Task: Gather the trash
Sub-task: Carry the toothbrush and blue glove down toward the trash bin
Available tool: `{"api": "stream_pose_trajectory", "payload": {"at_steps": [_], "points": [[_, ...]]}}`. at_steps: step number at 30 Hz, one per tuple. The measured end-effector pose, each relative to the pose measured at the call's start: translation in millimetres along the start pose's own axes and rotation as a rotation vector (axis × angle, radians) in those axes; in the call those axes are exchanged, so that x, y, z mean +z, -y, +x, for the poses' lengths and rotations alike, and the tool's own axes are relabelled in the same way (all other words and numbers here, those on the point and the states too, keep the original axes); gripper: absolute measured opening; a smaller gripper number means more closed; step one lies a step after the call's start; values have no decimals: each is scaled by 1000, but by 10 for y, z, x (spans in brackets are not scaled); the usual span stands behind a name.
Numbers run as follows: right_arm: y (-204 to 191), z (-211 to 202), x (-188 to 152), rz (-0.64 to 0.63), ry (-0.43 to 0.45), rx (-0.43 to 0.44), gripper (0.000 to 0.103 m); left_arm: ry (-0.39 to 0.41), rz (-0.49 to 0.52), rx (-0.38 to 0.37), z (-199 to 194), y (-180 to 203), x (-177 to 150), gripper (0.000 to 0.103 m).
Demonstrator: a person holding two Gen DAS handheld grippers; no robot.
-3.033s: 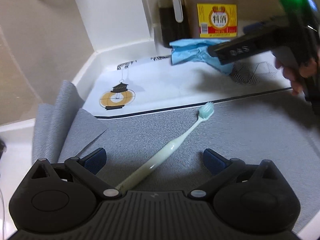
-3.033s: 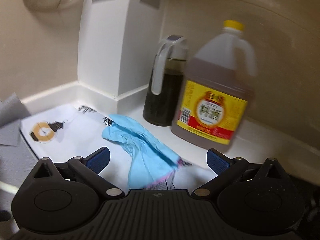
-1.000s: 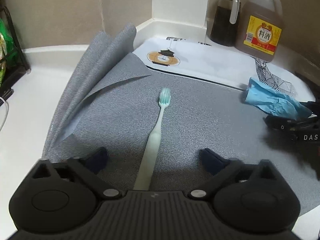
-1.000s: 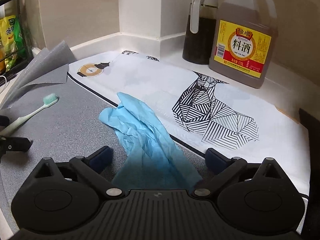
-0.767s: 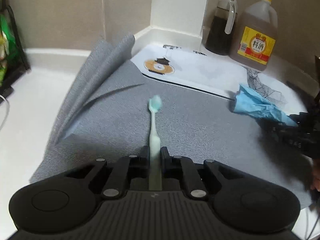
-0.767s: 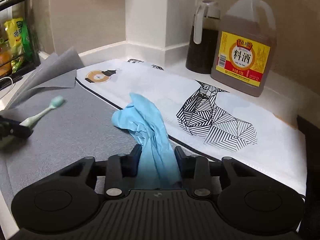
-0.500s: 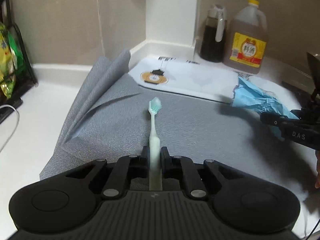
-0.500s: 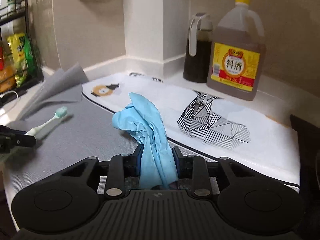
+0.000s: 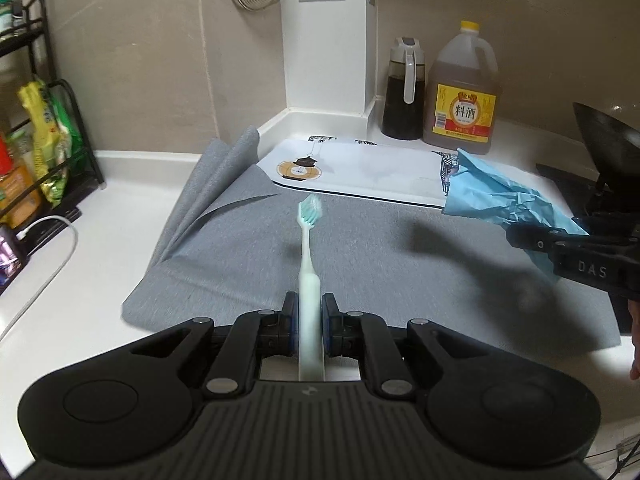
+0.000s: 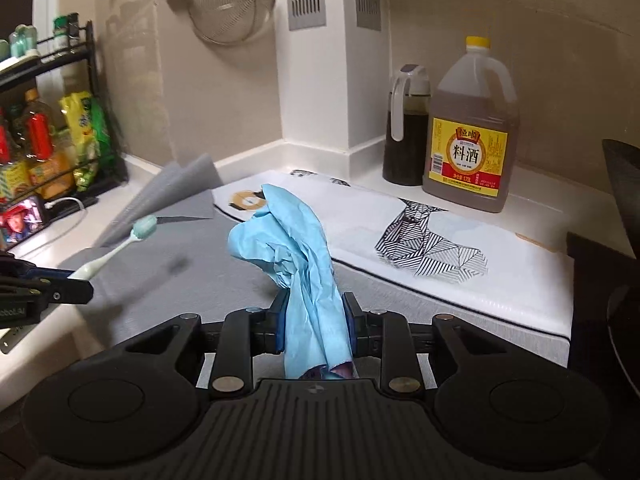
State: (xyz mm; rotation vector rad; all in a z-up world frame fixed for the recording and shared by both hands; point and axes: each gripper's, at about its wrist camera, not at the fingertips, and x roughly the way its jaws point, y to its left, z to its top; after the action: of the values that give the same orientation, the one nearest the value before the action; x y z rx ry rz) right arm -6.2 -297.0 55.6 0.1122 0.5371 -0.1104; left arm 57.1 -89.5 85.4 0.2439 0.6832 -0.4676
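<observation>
Toothbrush (image 9: 308, 264) clamped by its handle in left tool (image 9: 309, 316), bristle end pointing forward, lifted clear above grey mat (image 9: 380, 256) on the bench (image 9: 120, 208). Right tool (image 10: 314, 326) has just been closing, now clenched on crumpled blue glove (image 10: 296, 256), which sticks up out of the jaws, also off the mat. White printed mat (image 10: 440, 240) lies along the grey mat's far edge. Cooking wine jug (image 10: 472, 136) and dark oil bottle (image 10: 406, 128) stand at the bench's back edge by the wall corner.
</observation>
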Motion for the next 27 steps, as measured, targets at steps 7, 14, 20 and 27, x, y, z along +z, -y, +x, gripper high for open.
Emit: {"api": "stream_pose_trajectory", "payload": {"at_steps": [7, 14, 20, 27], "points": [[-228, -528, -157, -32, 32, 66, 29, 36, -7, 12, -502, 10, -280, 12], [-524, -946, -440, -69, 21, 169, 29, 45, -16, 33, -1036, 0, -687, 12], [-827, -1232, -772, -106, -33, 275, 29, 25, -32, 52, -1463, -13, -1154, 12], [-1145, -1377, -1285, -168, -144, 328, 29, -53, -56, 77, -1696, 10, -1783, 12]]}}
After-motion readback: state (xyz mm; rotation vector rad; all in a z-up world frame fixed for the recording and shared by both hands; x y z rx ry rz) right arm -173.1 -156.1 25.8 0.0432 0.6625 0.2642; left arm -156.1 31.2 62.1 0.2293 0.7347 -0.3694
